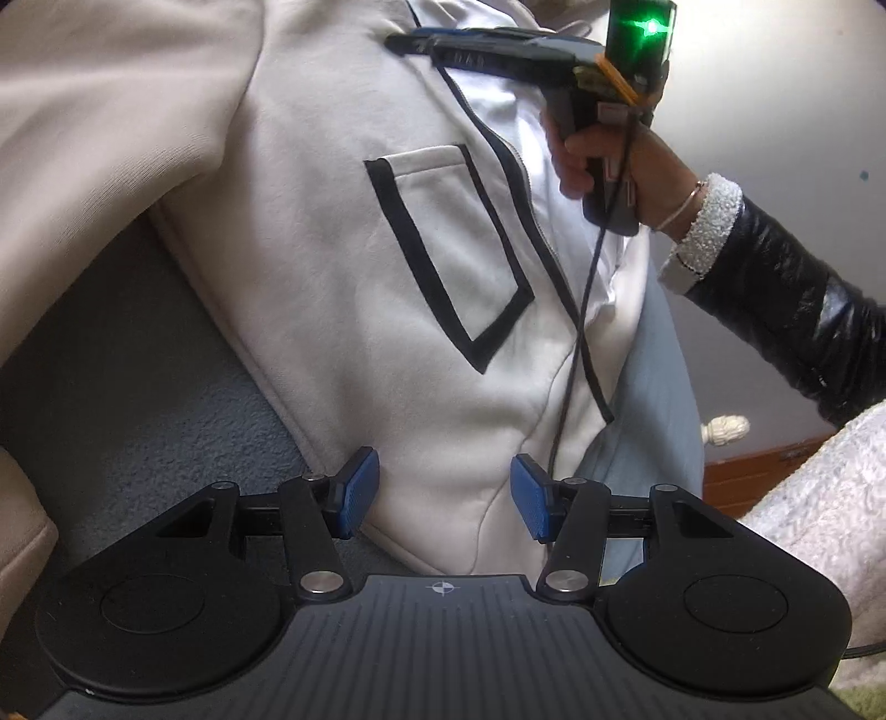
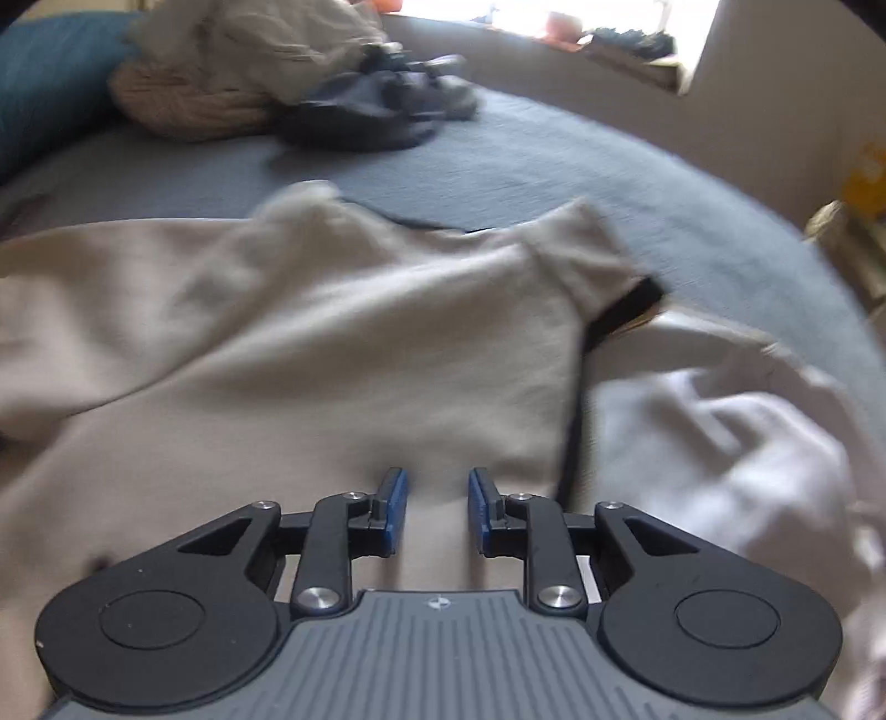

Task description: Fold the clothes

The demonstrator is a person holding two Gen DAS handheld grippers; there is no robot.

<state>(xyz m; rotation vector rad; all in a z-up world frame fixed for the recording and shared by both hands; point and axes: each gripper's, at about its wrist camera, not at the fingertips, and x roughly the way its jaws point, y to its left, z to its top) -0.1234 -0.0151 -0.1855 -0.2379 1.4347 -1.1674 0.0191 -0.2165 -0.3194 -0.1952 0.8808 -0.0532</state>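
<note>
A cream zip jacket (image 1: 310, 232) with a black-trimmed pocket (image 1: 454, 249) lies spread on the grey bed cover (image 1: 138, 387). My left gripper (image 1: 446, 493) hovers at the jacket's lower hem. Its blue pads (image 1: 362, 493) stand well apart, with the flat cloth running between them and not pinched. A hand (image 1: 598, 160) holds my right gripper (image 1: 404, 43) over the jacket's upper front near the zip. In the blurred right wrist view the right gripper (image 2: 437, 509) shows a narrow gap over the cream jacket (image 2: 332, 343), with nothing gripped. The jacket's white lining (image 2: 720, 443) lies to the right.
At the back of the bed cover (image 2: 554, 166) lie a beige knit (image 2: 188, 105) and a dark garment (image 2: 376, 111), with a teal pillow (image 2: 44, 83) at the left. A pale blue cloth (image 1: 653, 387) lies beside the jacket. A black sleeve (image 1: 786, 310) reaches in from the right.
</note>
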